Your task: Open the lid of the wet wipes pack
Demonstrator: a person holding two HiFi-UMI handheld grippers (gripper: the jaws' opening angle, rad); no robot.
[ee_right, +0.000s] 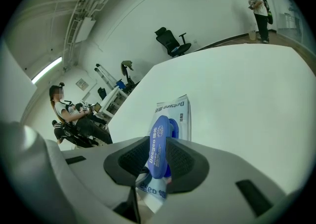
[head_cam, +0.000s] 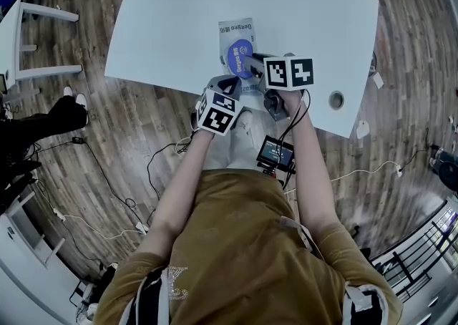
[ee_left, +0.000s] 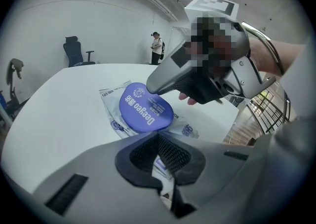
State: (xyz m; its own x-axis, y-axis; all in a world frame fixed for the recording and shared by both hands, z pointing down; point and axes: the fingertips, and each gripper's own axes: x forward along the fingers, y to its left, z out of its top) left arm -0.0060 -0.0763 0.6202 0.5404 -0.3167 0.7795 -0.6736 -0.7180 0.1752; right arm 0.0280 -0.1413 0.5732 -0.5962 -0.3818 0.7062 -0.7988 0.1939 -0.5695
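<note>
Steadily; clamped on lid with right gripper, pinching wet wipes pack with left gripper; hinge upward gently.

three cameras, one small patch of desk in common

the head view looks steeply down from above the person, well up, onto the white desk and the wood floor around it. the left gripper view sits low by the desk's near edge, looking along its own fingers across the desk toward a far wall, close on the wet wipes pack. the right gripper view rides even nearer, its fingers framing the blue lid edge-on, facing what seems the desk's far left. all three share pack and lid; the left gripper view also catches the right gripper side-on.
</note>
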